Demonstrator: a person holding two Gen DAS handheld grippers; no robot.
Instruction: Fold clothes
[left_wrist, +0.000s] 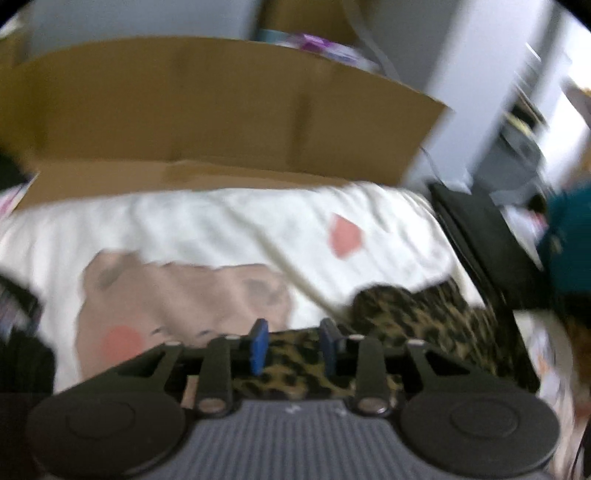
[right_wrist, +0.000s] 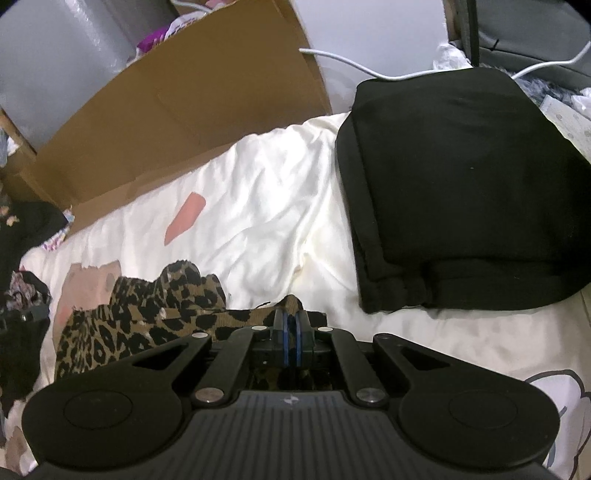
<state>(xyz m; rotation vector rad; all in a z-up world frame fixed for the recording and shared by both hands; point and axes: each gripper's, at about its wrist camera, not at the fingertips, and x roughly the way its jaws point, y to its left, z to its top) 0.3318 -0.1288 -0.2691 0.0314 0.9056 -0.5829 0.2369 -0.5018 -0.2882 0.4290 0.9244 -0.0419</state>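
Observation:
A leopard-print garment lies crumpled on a white quilt that has pink and beige prints. My left gripper hovers over its near part, open, with its blue pads apart and only cloth showing below the gap. In the right wrist view the same leopard-print garment stretches from a bunched heap at left to my right gripper. That gripper's blue pads are pressed together on a strip of the fabric, and a brown tip of cloth pokes out above them. The left wrist view is blurred.
A folded black garment sits on the white quilt at the right. An open cardboard box stands along the quilt's far edge. Dark clothes pile up at the left. A white cable trails behind the black garment. Something teal shows at the right edge.

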